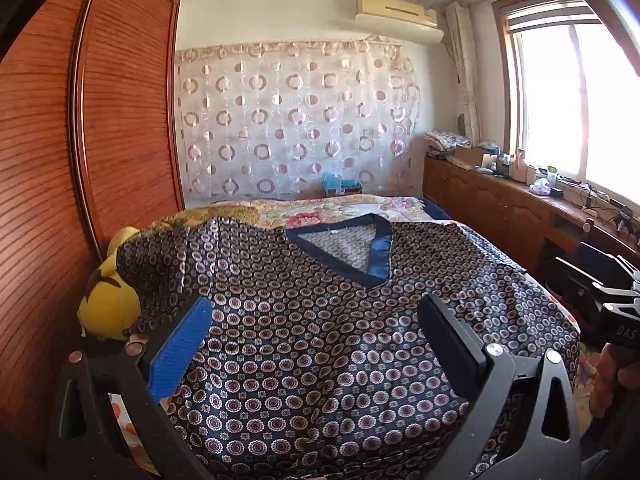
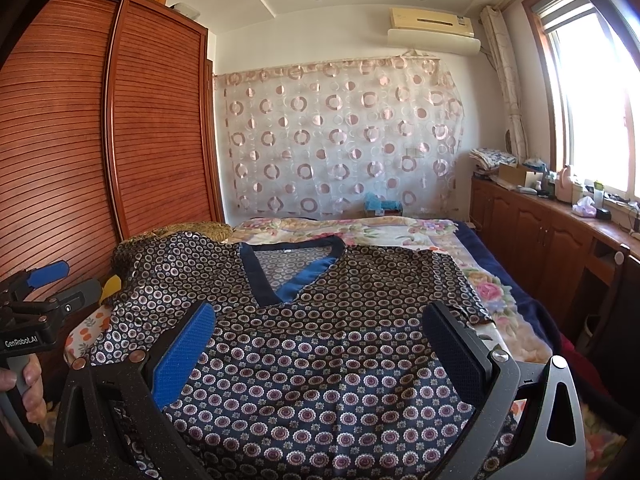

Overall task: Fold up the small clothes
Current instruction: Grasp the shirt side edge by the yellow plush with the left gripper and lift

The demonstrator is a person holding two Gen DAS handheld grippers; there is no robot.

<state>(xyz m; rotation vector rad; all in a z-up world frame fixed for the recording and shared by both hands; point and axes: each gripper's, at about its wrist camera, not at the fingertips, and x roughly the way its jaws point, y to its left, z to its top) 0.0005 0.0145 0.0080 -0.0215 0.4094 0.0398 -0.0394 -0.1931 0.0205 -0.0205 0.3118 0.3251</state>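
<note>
A dark blue top point(image 1: 320, 340) printed with small rings lies spread flat, front up, across the near half of the bed point(image 1: 352, 206), its V-neck point(image 1: 348, 248) with a plain blue band pointing toward the cameras and sitting at about 12 o'clock in both wrist views. The left gripper point(image 1: 316, 336) hovers over the top's lower middle with its jaws wide apart and nothing between them; its blue pad point(image 1: 180, 348) shows at 9 o'clock and its dark pad point(image 1: 448, 340) at 3 o'clock. The right gripper point(image 2: 320, 340) is likewise spread wide and empty above the same cloth, a little further toward the window side. Each gripper shows in the other's view: the right one at 3 o'clock in the left view, the left one at 9 o'clock in the right view, held by a hand point(image 2: 28, 384). The top's far-left sleeve point(image 1: 160, 256) is rumpled up over a yellow plush toy point(image 1: 110, 304) at 9 o'clock, beside the wooden wardrobe point(image 1: 80, 160). A flowered quilt point(image 2: 360, 232) covers the bed beyond the neckline, at 12 o'clock.
</note>
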